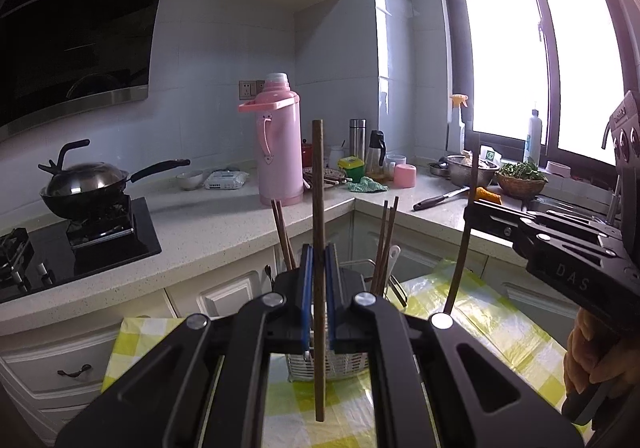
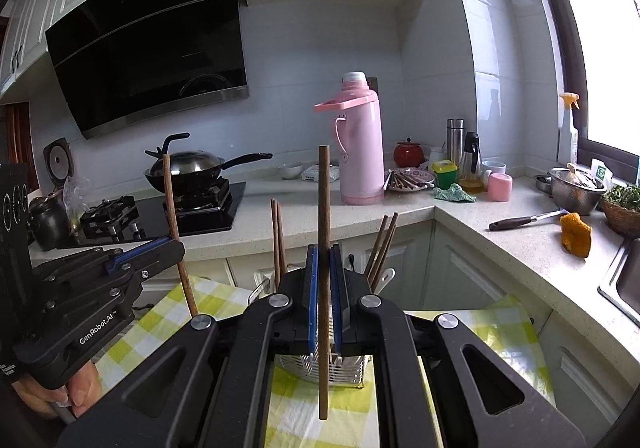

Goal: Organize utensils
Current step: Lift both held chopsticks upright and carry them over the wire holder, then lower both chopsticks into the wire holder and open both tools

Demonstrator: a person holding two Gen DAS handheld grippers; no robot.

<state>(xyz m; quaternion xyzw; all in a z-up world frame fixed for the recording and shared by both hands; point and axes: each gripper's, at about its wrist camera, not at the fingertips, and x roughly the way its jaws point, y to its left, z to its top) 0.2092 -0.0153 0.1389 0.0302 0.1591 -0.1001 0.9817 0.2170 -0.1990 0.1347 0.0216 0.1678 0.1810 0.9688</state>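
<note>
Speckled stone countertop wraps the kitchen corner, carrying a pink thermos, a wok on the gas hob, and a steel mixing bowl with what looks like a bag in it. Beside that bowl, a woven basket holds green leaves. A patterned plate near the thermos has several chopsticks lying across it.

Closer in, a table with a yellow-green checked cloth bears a wire utensil basket. Dark chopsticks stand upright at its left end, and more lean at its right end beside a white handle; the rest of its contents are hidden behind the grippers.

Left gripper is clamped on one brown chopstick, held upright above the basket. Right gripper likewise pinches a second upright chopstick between its blue pads, also over the basket.
</note>
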